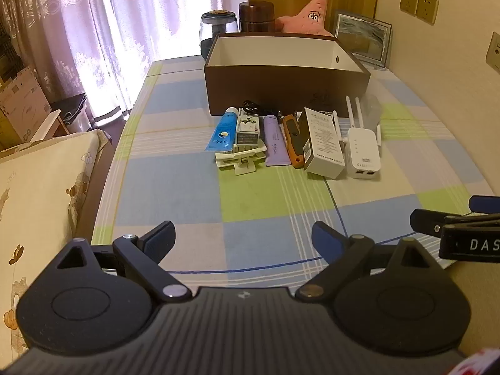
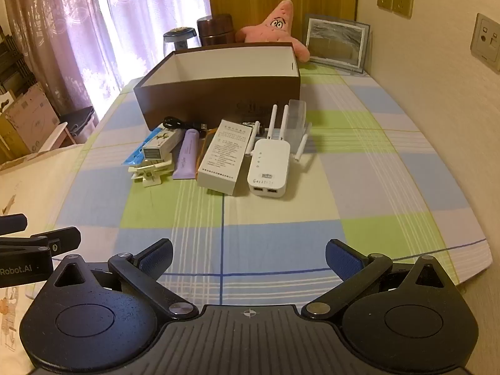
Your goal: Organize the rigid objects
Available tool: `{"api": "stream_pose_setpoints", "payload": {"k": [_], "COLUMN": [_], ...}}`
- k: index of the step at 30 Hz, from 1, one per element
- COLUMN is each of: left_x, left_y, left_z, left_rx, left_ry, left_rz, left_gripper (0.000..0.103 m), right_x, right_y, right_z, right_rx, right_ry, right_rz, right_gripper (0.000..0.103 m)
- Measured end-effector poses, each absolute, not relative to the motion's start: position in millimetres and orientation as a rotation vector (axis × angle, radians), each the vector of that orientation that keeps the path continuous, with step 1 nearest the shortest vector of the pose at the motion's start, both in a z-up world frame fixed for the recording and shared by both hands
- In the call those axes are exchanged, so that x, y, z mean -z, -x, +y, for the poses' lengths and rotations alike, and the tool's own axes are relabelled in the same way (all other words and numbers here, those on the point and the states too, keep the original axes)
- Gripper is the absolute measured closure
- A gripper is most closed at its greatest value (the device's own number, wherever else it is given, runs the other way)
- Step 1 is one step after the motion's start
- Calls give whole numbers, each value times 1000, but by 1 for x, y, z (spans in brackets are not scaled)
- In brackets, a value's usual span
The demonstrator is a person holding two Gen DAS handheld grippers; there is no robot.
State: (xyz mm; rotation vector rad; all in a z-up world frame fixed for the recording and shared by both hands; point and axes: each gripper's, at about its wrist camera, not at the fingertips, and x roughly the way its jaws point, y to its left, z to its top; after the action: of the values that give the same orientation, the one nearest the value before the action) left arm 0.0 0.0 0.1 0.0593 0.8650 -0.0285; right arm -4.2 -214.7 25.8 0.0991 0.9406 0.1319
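A brown open box [image 1: 281, 82] [image 2: 218, 97] with a white inside stands mid-table. In front of it lies a row of items: blue tube [image 1: 222, 129], small carton on a white clip [image 1: 247, 129] [image 2: 159, 147], purple tube [image 1: 275, 140] [image 2: 187, 153], orange-black utility knife [image 1: 292, 139], white carton [image 1: 323, 142] [image 2: 223, 156], white router with antennas [image 1: 362, 150] [image 2: 268, 165], black cable [image 2: 184, 124]. My left gripper [image 1: 243, 239] is open and empty near the table's front edge. My right gripper [image 2: 250, 256] is open and empty beside it; it also shows in the left wrist view [image 1: 437, 218].
A checked cloth [image 2: 281, 218] covers the table. Behind the box stand a glass jar [image 1: 217, 26], a brown canister [image 1: 256, 15], a pink star plush [image 1: 307, 15] and a framed picture [image 2: 336, 43]. A wall runs along the right. A cushion [image 1: 37, 193] lies left.
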Motion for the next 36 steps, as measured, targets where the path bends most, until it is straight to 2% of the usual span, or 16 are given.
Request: {"api": "stream_pose_setpoints", "payload": {"k": [36], "left_x": [2], "left_y": [-6], "left_z": [-4], "left_rx": [47], "left_ry": [-69], "left_rz": [867], "left_gripper": [11], "right_x": [-22], "right_y": [3], "right_z": [-217], "right_rx": [-125], "right_ry": [-101], "right_rz": [948], "right_gripper": [2]}}
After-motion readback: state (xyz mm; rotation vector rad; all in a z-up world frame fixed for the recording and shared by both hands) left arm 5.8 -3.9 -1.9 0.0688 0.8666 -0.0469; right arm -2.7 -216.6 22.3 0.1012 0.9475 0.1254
